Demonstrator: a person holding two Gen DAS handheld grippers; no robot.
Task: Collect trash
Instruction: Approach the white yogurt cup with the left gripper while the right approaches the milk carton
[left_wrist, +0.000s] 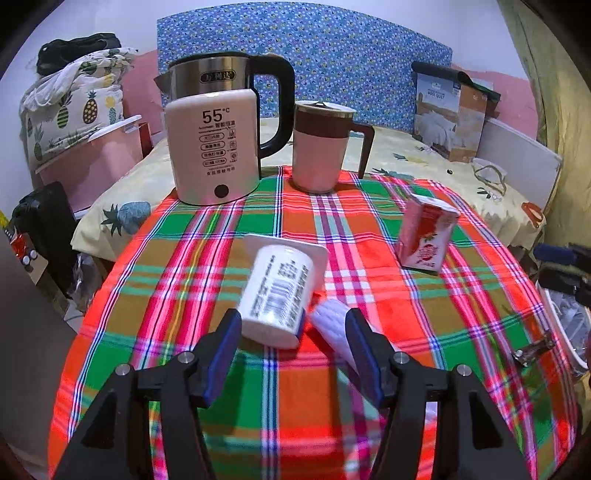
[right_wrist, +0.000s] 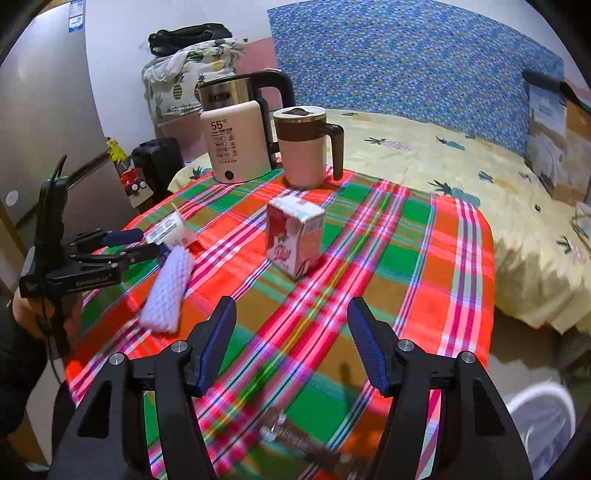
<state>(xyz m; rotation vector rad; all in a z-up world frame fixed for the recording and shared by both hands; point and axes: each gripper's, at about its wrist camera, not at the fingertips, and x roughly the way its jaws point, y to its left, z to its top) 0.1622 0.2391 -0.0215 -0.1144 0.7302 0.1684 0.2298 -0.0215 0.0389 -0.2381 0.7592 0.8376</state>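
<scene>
A white yogurt cup (left_wrist: 275, 291) lies on its side on the plaid tablecloth (left_wrist: 480, 295). Its base sits between the blue pads of my left gripper (left_wrist: 291, 328), which is open; the right pad stands clear of the cup. A white foam net sleeve (left_wrist: 330, 325) lies against the cup's right side. A pink milk carton (right_wrist: 295, 236) stands upright ahead of my right gripper (right_wrist: 291, 325), which is open and holds nothing. A dark crumpled wrapper (right_wrist: 291, 435) lies blurred on the cloth below the right gripper. The right wrist view also shows the left gripper (right_wrist: 149, 242) at the yogurt cup (right_wrist: 173, 230) and the foam sleeve (right_wrist: 168, 291).
An electric kettle (left_wrist: 214, 147) and a lidded mug (left_wrist: 321, 147) stand at the table's far edge. A bag-lined bin (right_wrist: 543, 417) sits off the table's right side. A bed with a yellow sheet (right_wrist: 461, 162) lies behind, and a hand (right_wrist: 26, 314) holds the left gripper.
</scene>
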